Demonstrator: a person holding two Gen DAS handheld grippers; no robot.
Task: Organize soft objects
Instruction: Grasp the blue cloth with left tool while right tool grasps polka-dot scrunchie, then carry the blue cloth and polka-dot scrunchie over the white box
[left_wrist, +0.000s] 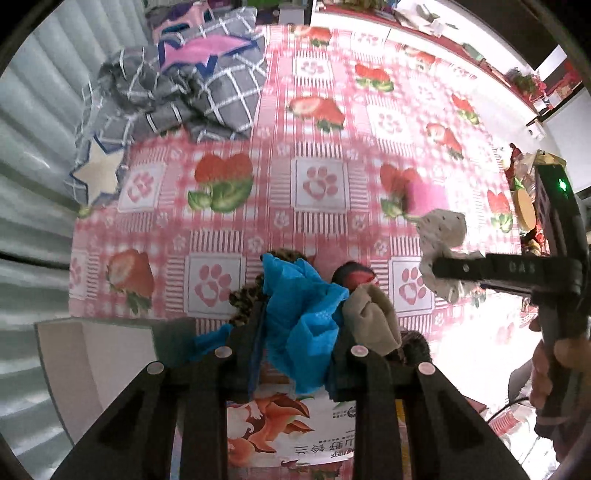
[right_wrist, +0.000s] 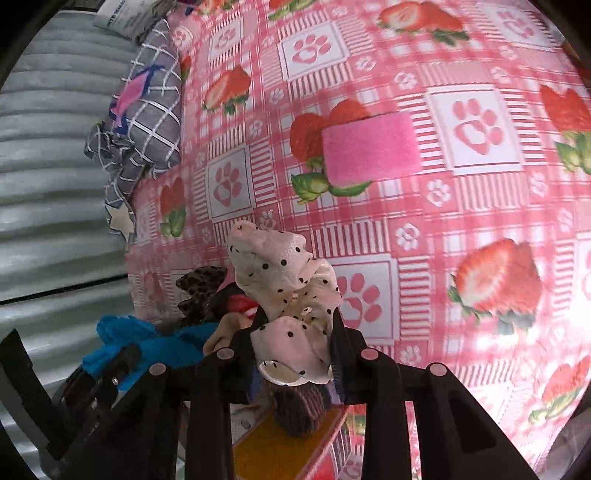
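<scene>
In the left wrist view my left gripper is shut on a crumpled blue mesh cloth, held over a small heap: a beige sock, a leopard-print fabric and a red-and-black piece. At the right of that view, my right gripper grips a white polka-dotted cloth. The right wrist view shows that gripper shut on the dotted cloth, with a dark striped knit item beneath. A pink sponge lies alone on the sheet. The blue cloth is at lower left.
A pink strawberry-and-paw sheet covers the bed. Grey checked bedding is bunched at the far left against a padded grey wall. A printed box lies below the heap. A hand holds the right gripper's handle; cluttered shelves stand right.
</scene>
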